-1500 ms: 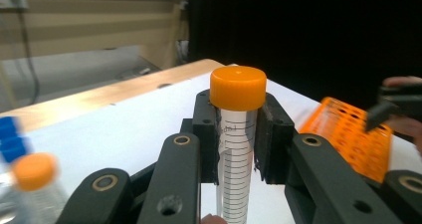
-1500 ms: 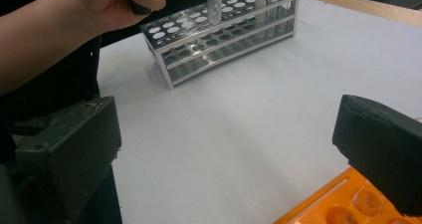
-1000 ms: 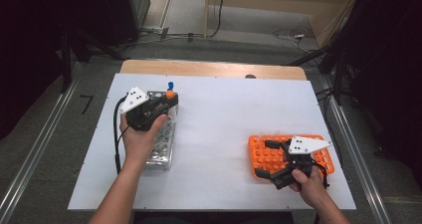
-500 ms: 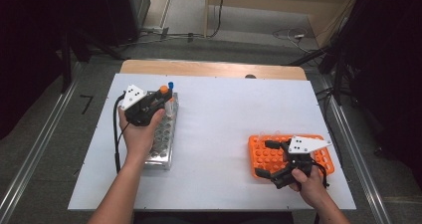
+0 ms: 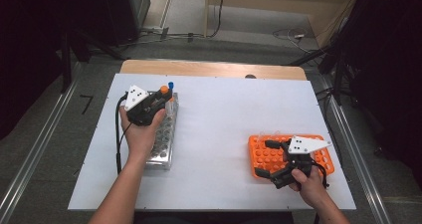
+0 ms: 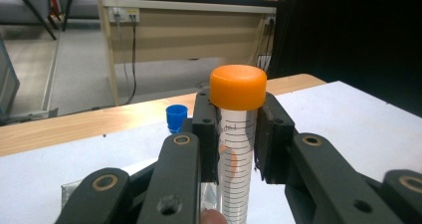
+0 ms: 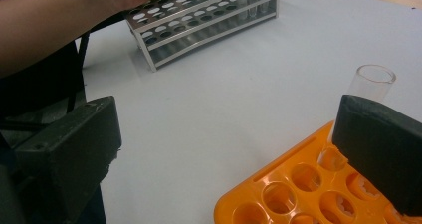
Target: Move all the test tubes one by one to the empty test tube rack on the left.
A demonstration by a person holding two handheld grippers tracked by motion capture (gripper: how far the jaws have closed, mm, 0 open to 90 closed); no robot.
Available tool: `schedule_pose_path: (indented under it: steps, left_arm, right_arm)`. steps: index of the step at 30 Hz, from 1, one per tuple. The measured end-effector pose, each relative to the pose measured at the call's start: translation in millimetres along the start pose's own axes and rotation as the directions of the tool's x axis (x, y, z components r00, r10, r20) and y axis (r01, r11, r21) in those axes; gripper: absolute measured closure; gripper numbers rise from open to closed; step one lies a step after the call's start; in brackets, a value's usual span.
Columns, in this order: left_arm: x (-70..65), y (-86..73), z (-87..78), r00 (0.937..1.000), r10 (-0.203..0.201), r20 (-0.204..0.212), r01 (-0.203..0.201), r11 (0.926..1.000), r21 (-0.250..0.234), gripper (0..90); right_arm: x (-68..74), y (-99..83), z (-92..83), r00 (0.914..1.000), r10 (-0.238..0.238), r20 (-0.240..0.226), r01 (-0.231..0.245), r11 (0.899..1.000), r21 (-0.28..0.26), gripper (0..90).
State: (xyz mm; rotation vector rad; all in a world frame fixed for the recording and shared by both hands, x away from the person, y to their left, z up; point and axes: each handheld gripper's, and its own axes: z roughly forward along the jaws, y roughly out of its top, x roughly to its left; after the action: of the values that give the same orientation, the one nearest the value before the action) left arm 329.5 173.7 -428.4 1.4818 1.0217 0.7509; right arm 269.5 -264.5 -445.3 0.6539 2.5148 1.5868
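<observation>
My left gripper (image 5: 159, 96) is shut on a clear graduated tube with an orange cap (image 6: 238, 87), held upright above the far end of a metal tube rack (image 5: 164, 143). Its pads (image 6: 206, 129) press on the tube just below the cap. A blue-capped tube (image 5: 170, 85) stands in the rack's far end, just beyond the held tube (image 5: 163, 90). At the table's right, my right gripper (image 5: 266, 159) stands open over the near left part of an orange rack (image 5: 321, 157), with nothing between its jaws. An uncapped clear tube (image 7: 370, 82) stands in that orange rack (image 7: 278, 194).
The white table (image 5: 224, 114) lies bare between the two racks. The metal rack (image 7: 199, 20) has several free holes. A wooden strip (image 5: 214, 68) runs along the table's far edge, with floor, cables and dark curtains beyond.
My left gripper, still holding the orange-capped tube, has shifted slightly left and toward the rack's far end. The right hand has stayed where it was.
</observation>
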Motion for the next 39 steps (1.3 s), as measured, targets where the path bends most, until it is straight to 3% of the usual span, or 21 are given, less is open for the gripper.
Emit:
schedule_pose_path:
  steps: [2, 6, 10, 15, 21, 31, 34, 39]
  left_arm:
    - [0.0, -0.8, 0.3, 0.9998, 0.014, -0.016, -0.014, 0.9999, 0.008, 74.9]
    - [1.8, -3.2, 2.7, 1.0000, 0.001, -0.006, -0.001, 0.9999, 0.015, 74.9]
    - [0.2, -4.6, 4.9, 0.9999, 0.004, -0.010, -0.003, 0.9982, 0.060, 74.7]
    - [-0.1, -3.1, 2.6, 0.9998, -0.012, -0.015, 0.013, 0.9940, 0.108, 73.8]
    - [-4.5, -2.4, -0.5, 0.9998, 0.015, -0.010, -0.013, 0.9851, 0.171, 69.6]
    - [-3.6, -5.8, 2.3, 0.9999, -0.015, -0.002, 0.015, 0.9786, 0.205, 65.1]
    - [-3.2, -4.0, -0.8, 0.9994, -0.033, -0.006, 0.033, 0.9784, 0.204, 57.4]
    - [-5.6, -3.1, -10.4, 0.9964, -0.070, 0.048, 0.060, 0.9823, 0.177, 39.7]
  right_arm:
    - [0.2, 0.2, 0.0, 1.0000, -0.003, 0.000, 0.003, 1.000, -0.003, 0.0]
    - [0.4, 0.2, 0.4, 1.0000, -0.003, 0.001, 0.003, 1.000, -0.002, 0.0]
    - [0.7, -0.2, 1.2, 1.0000, -0.003, 0.000, 0.003, 1.000, 0.003, 0.0]
    - [-0.4, -0.5, 0.5, 1.0000, -0.003, 0.009, 0.003, 1.000, 0.003, 0.0]
    - [-1.7, -0.3, -1.6, 0.9998, 0.001, 0.017, -0.001, 1.000, -0.007, 0.0]
    - [-3.8, 0.0, -4.4, 0.9995, 0.001, 0.030, 0.000, 1.000, -0.013, 0.0]
    - [-5.6, 0.8, -7.5, 0.9991, 0.007, 0.041, -0.006, 1.000, -0.027, 0.0]
    - [-10.0, 2.6, -15.7, 0.9967, 0.027, 0.077, -0.022, 0.997, -0.068, 0.0]
